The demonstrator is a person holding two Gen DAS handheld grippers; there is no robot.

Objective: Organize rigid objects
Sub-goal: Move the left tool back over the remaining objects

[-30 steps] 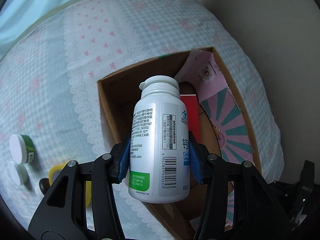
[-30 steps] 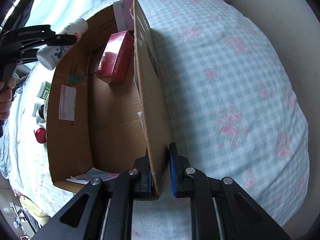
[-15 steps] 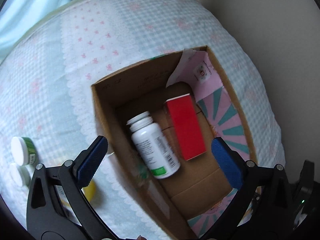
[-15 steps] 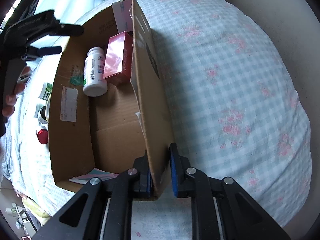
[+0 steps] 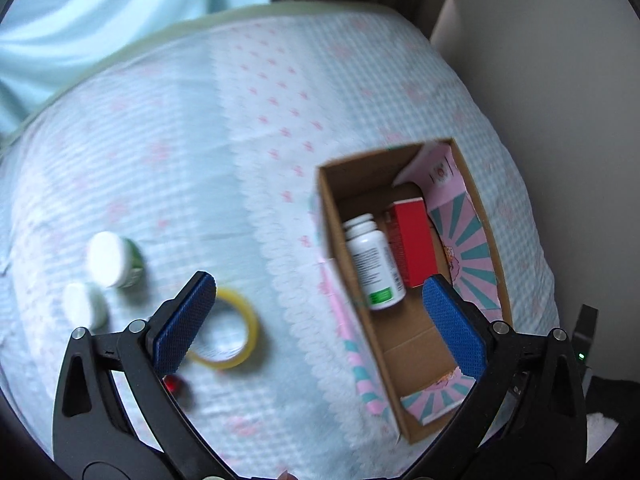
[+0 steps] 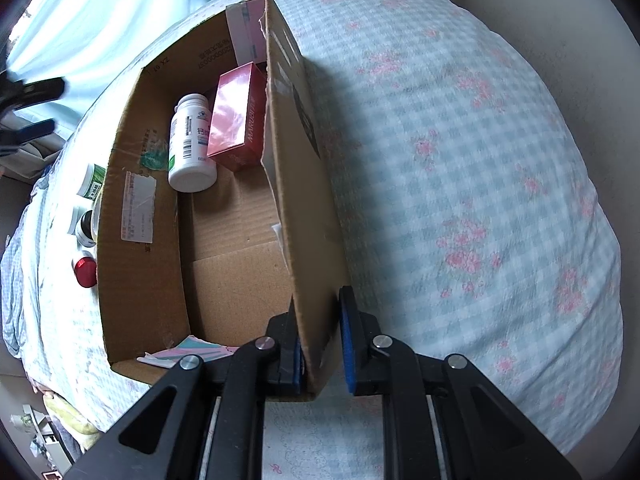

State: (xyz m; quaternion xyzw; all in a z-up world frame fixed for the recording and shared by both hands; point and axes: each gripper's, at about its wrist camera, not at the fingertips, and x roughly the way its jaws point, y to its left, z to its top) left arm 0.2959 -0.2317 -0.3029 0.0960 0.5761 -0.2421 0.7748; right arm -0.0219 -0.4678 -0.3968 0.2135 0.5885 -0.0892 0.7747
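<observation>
- The left gripper (image 5: 316, 316) hangs with its jaws spread wide and nothing between them, above the bed (image 5: 248, 128), left of the cardboard box (image 5: 490, 240).
- The right gripper (image 6: 320, 344) is clamped on the box's side wall at the lower centre of its view, steadying it.
- Done so far, by the look of it: the white supplement bottle (image 5: 374, 264) lies on its side in the box, just beside the red carton (image 5: 414, 246).
- Left on the bedspread, lower left of the left wrist view: a green-labelled jar (image 5: 114, 260), a smaller white-lidded jar (image 5: 84, 306), a yellow tape roll (image 5: 228, 330) and a small red-capped item (image 5: 174, 384).
- Roughly a third seems packed; four pieces probably remain.
</observation>
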